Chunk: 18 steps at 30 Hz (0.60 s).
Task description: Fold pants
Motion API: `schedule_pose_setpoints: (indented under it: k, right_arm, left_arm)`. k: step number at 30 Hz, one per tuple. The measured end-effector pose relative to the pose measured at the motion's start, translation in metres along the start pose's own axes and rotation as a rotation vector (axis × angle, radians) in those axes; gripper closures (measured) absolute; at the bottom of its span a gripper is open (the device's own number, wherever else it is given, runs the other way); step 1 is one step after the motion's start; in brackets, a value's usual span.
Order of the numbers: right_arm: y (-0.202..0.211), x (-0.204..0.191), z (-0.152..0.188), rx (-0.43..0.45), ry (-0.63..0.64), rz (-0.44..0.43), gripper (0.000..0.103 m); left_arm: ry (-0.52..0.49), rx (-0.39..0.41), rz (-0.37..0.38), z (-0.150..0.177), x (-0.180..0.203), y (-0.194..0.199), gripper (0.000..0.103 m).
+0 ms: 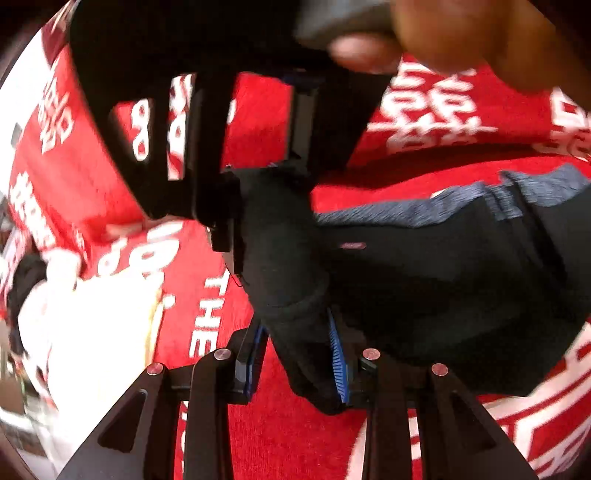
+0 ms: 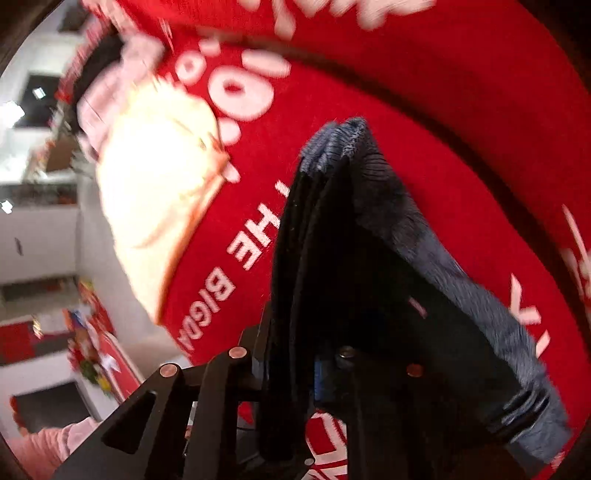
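Note:
The pants [image 1: 424,273] are black with a blue-grey ribbed waistband. They hang lifted above a red cloth with white lettering [image 1: 258,122]. My left gripper [image 1: 299,362] is shut on a bunched black fold of them between its blue pads. My right gripper [image 1: 258,166] shows in the left wrist view just above, gripping the same bunch, with the person's hand [image 1: 461,33] on it. In the right wrist view my right gripper [image 2: 291,373] is shut on the pants [image 2: 343,258], which drape over and hide its right finger.
The red cloth [image 2: 424,92] covers the surface under both grippers. A cream and pink garment pile [image 2: 155,184] lies to the left; it also shows in the left wrist view [image 1: 92,332]. Room furniture shows past the cloth's left edge.

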State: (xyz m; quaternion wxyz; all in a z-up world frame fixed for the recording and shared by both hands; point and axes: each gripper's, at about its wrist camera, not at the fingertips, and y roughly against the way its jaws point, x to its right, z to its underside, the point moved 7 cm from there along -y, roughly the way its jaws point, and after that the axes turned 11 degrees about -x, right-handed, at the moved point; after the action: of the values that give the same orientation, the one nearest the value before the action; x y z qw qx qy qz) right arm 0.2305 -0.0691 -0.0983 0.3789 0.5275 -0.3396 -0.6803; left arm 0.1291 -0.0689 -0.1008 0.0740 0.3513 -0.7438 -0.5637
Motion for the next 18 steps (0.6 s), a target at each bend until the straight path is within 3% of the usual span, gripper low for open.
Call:
schedule_pose_setpoints:
  k: [7, 13, 18]
  right_arm:
    - [0.086, 0.047, 0.087, 0.266, -0.070, -0.280, 0.086]
    - [0.144, 0.116, 0.186, 0.469, -0.154, -0.323, 0.086]
    - [0.158, 0.198, 0.266, 0.554, -0.275, -0.352, 0.086]
  left_arm:
    - [-0.095, 0.141, 0.090, -0.032, 0.059, 0.086, 0.070]
    - [-0.225, 0.196, 0.206, -0.058, 0.150, 0.148, 0.070]
    - [-0.388, 0.190, 0.244, -0.058, 0.257, 0.167, 0.070]
